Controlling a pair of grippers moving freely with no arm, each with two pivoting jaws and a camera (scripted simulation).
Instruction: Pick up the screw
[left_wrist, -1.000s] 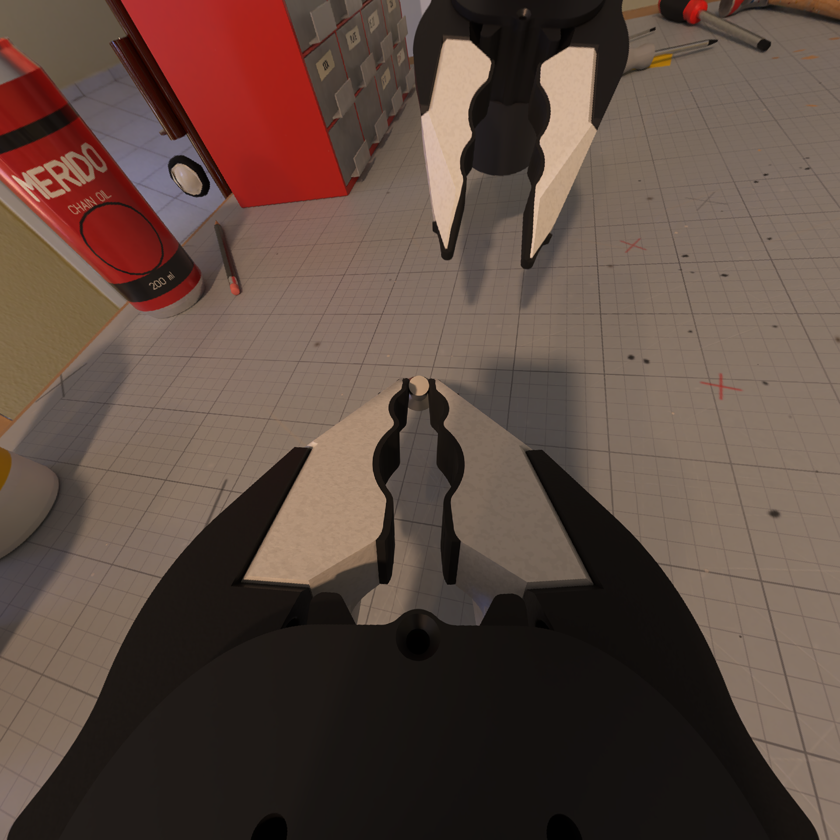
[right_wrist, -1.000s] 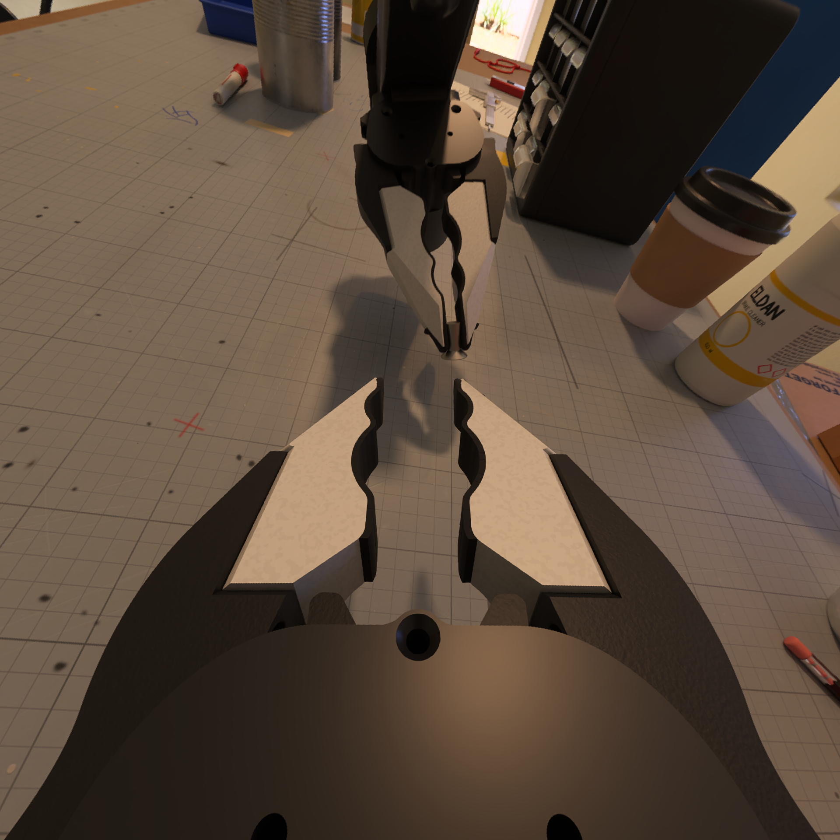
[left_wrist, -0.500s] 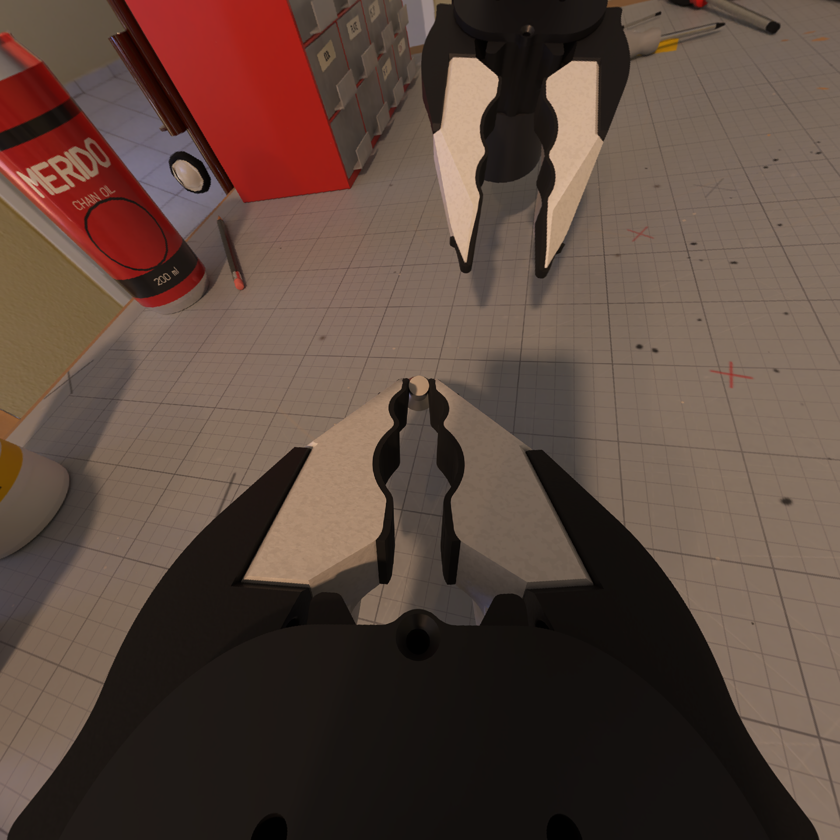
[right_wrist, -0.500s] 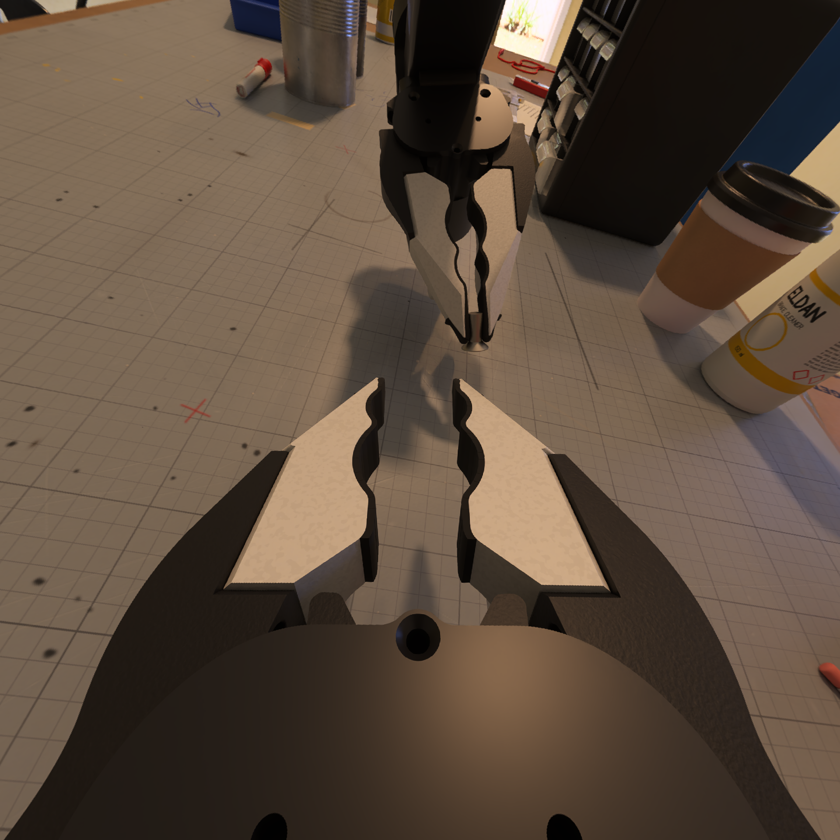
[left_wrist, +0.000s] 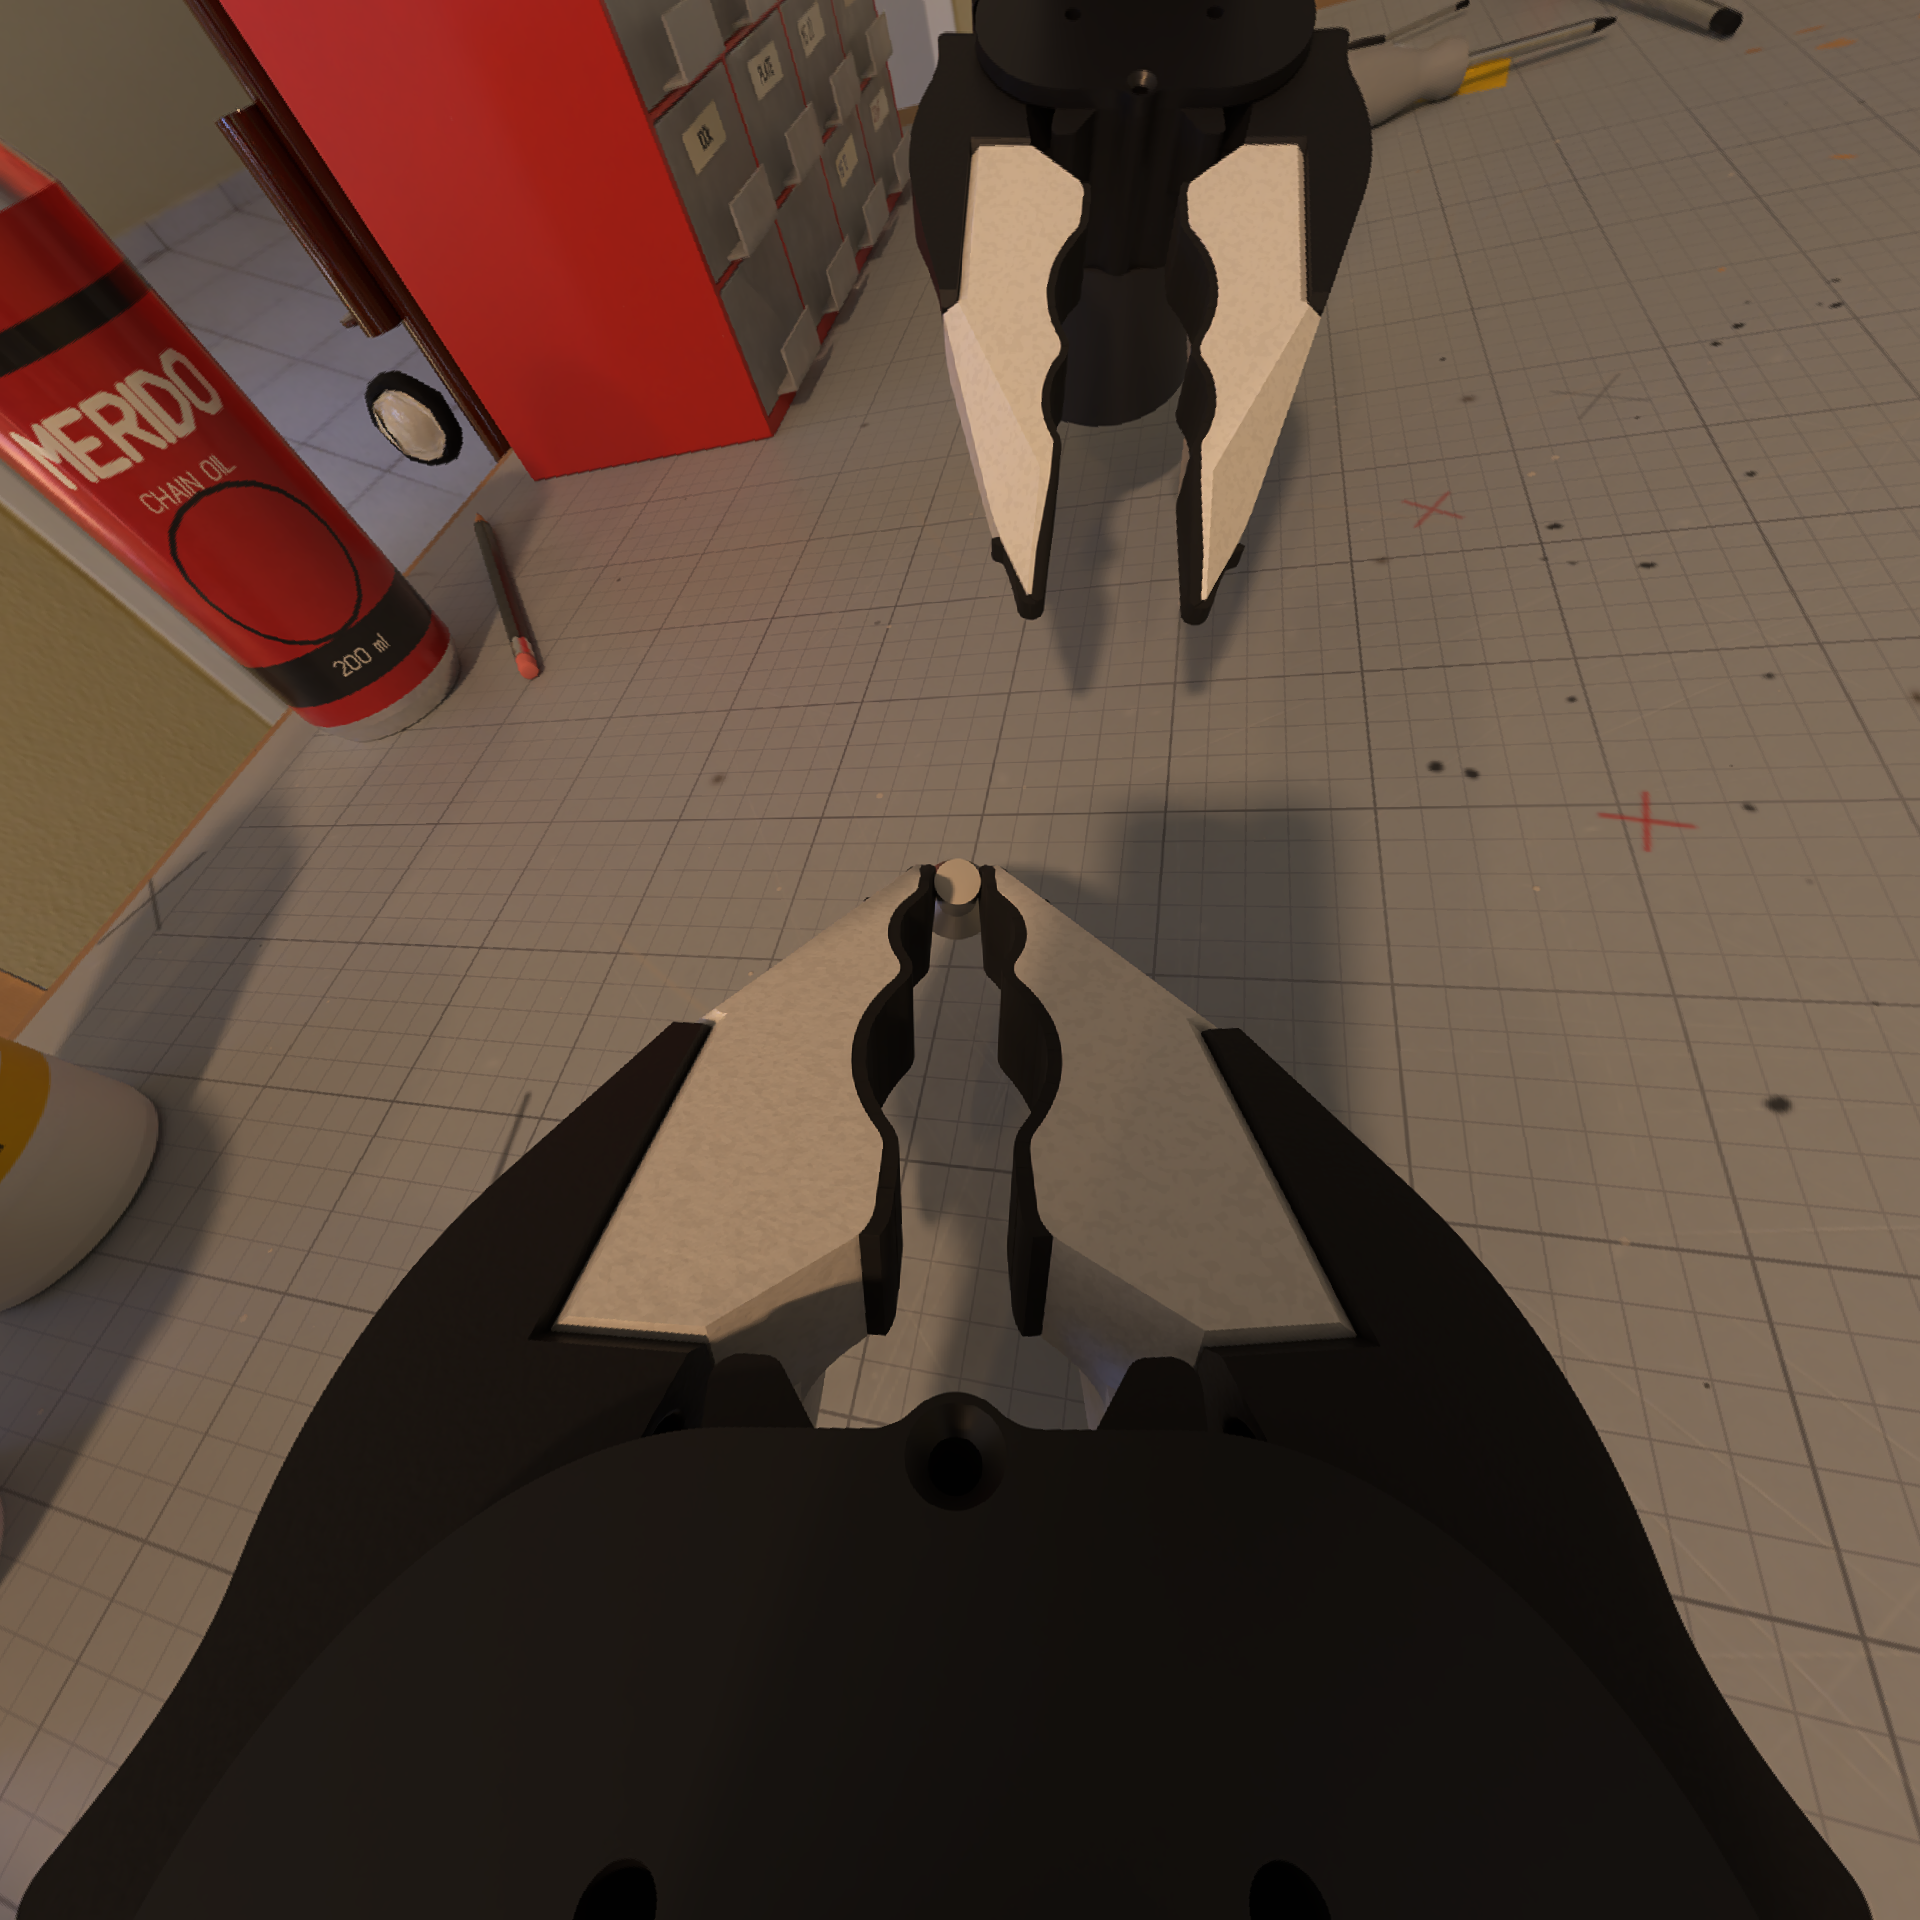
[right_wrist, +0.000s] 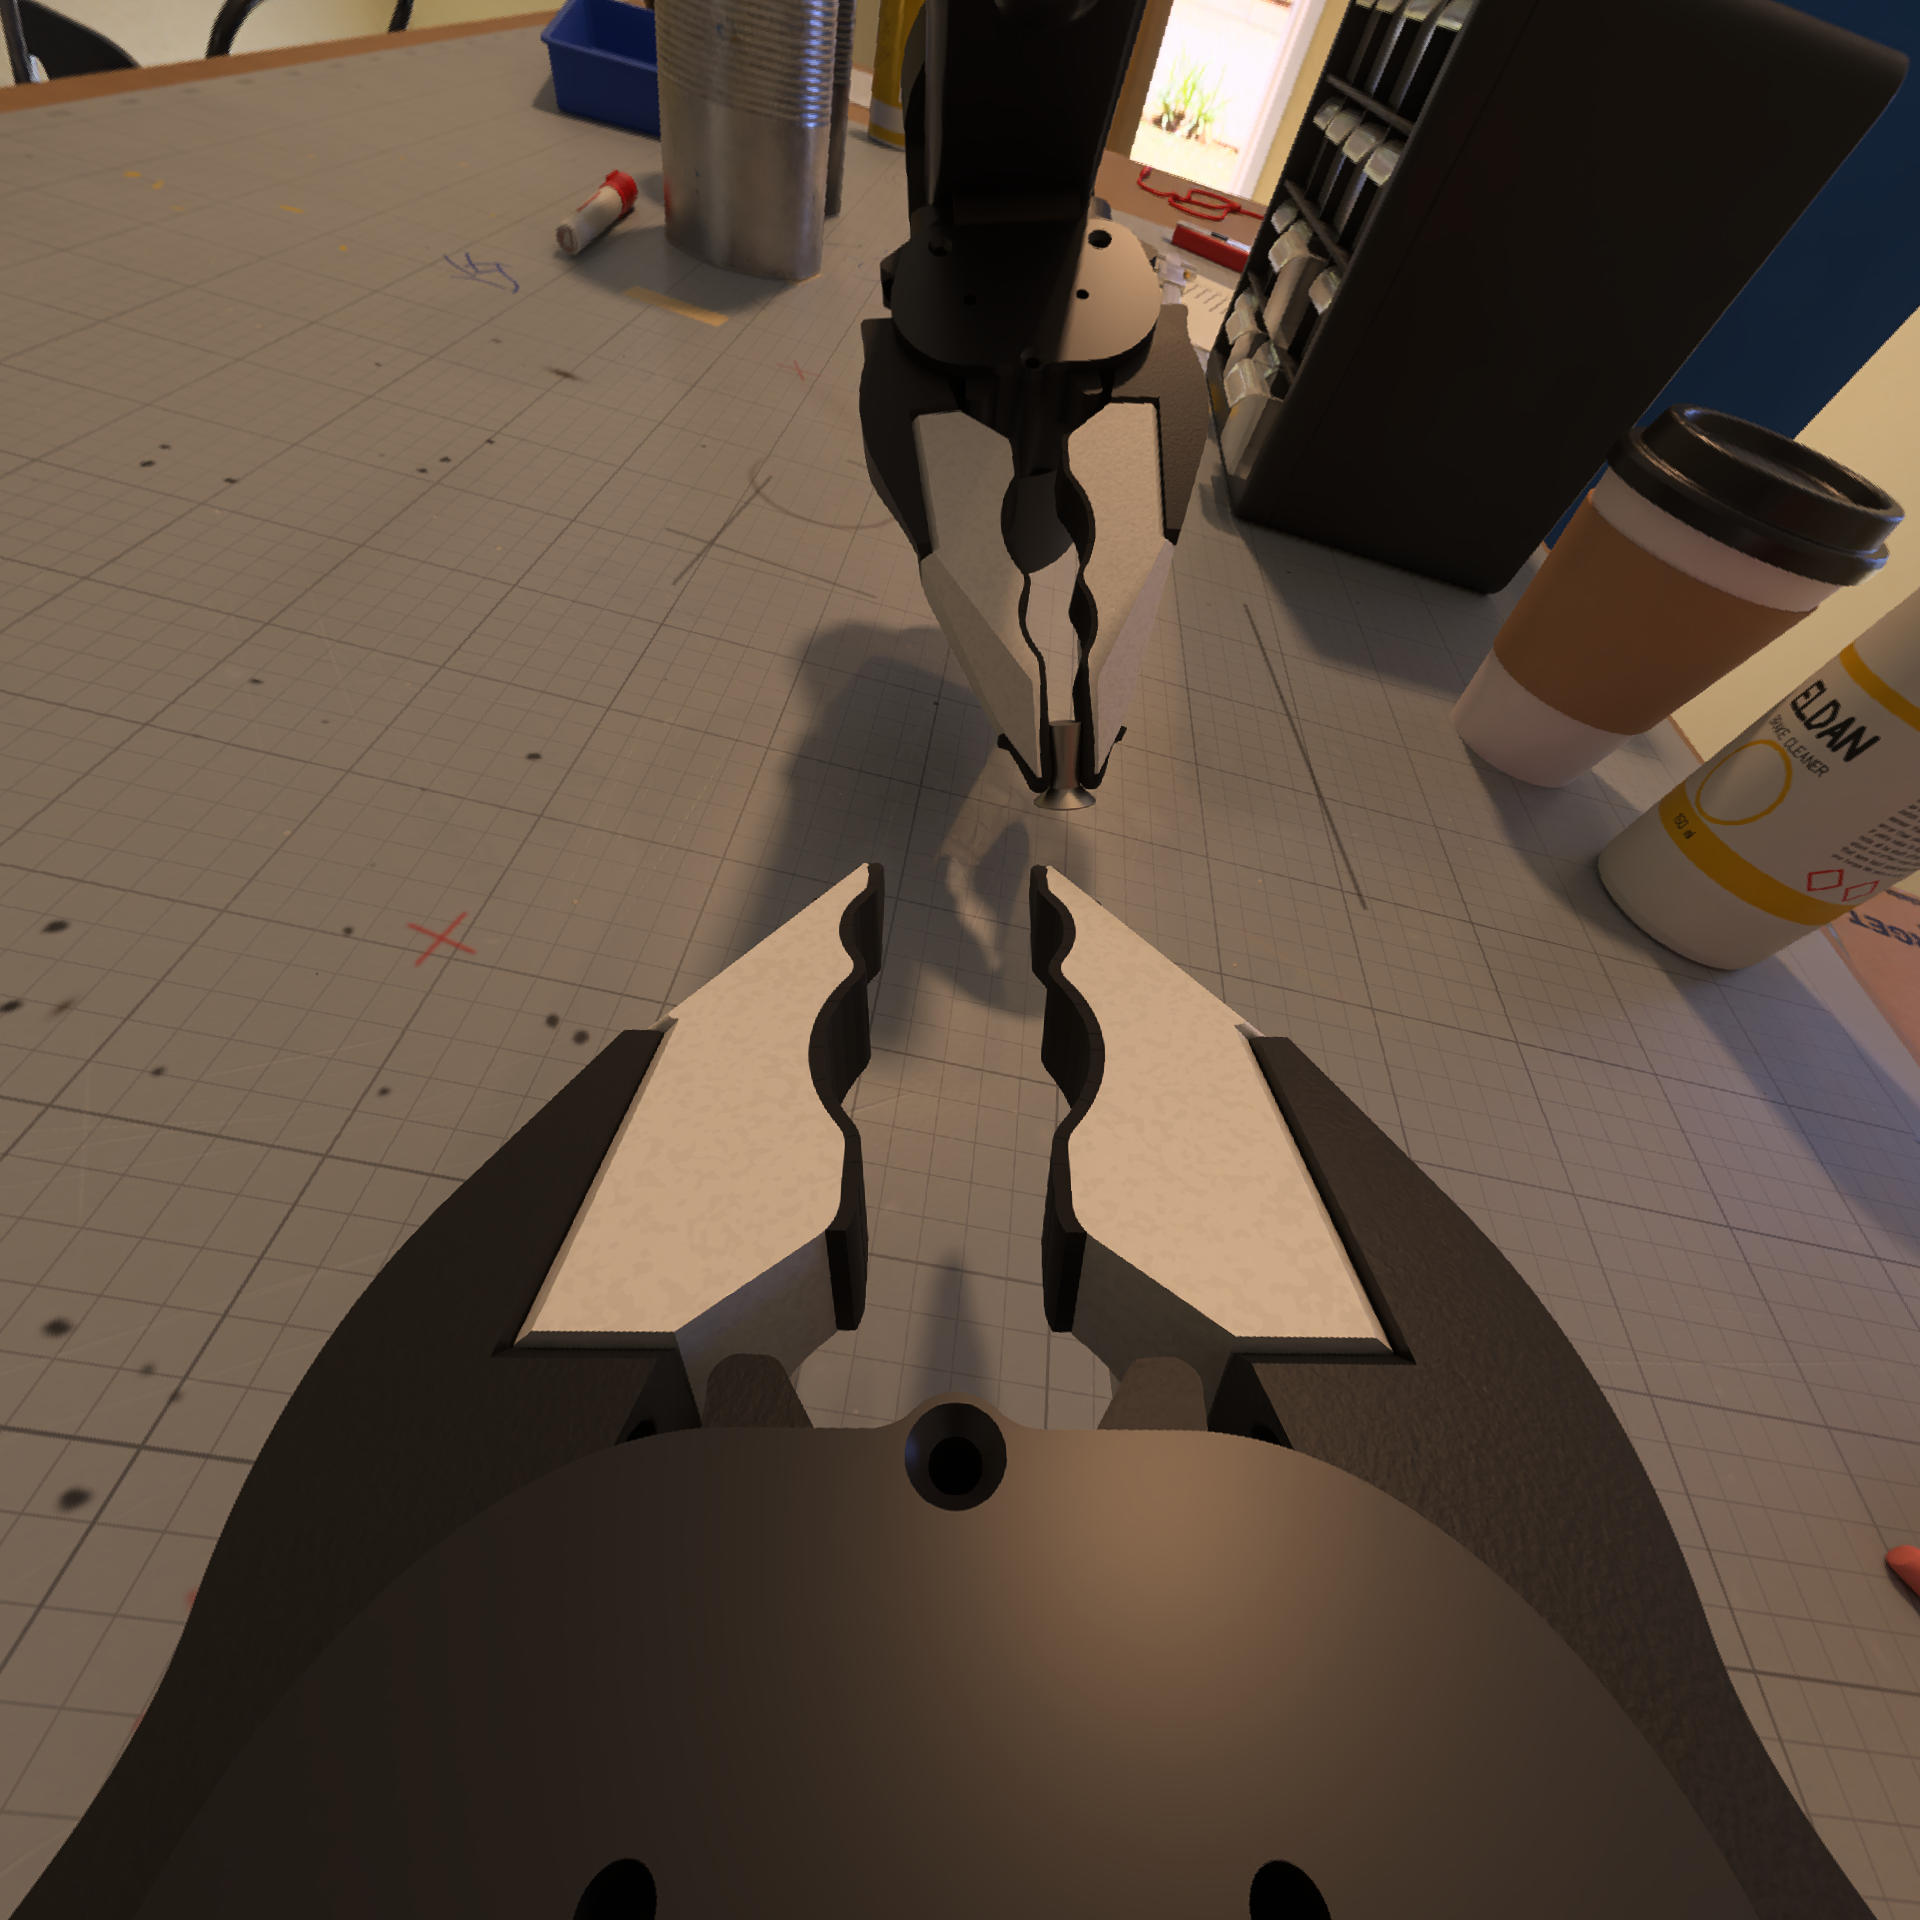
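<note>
My left gripper (left_wrist: 956, 883) is shut on the screw (left_wrist: 956, 885), a small grey metal screw pinched upright between its fingertips. In the right wrist view the same gripper (right_wrist: 1060, 764) hangs tips down and holds the screw (right_wrist: 1060, 769) head down, lifted a little above the grey grid mat (right_wrist: 312, 727). My right gripper (right_wrist: 954, 883) is open and empty, hovering over the mat just in front of the screw. It shows in the left wrist view (left_wrist: 1112, 608) facing my left gripper.
A red drawer cabinet (left_wrist: 540, 208), a red oil can (left_wrist: 187, 499) and a pencil (left_wrist: 506, 597) stand at the left. A black parts cabinet (right_wrist: 1538, 270), a coffee cup (right_wrist: 1683, 592), a white bottle (right_wrist: 1787, 810), a metal cylinder (right_wrist: 748, 135) and a marker (right_wrist: 597, 208) ring the mat.
My left gripper has risen with the screw, which has left the mat. The right gripper has drawn back and up a little, still open.
</note>
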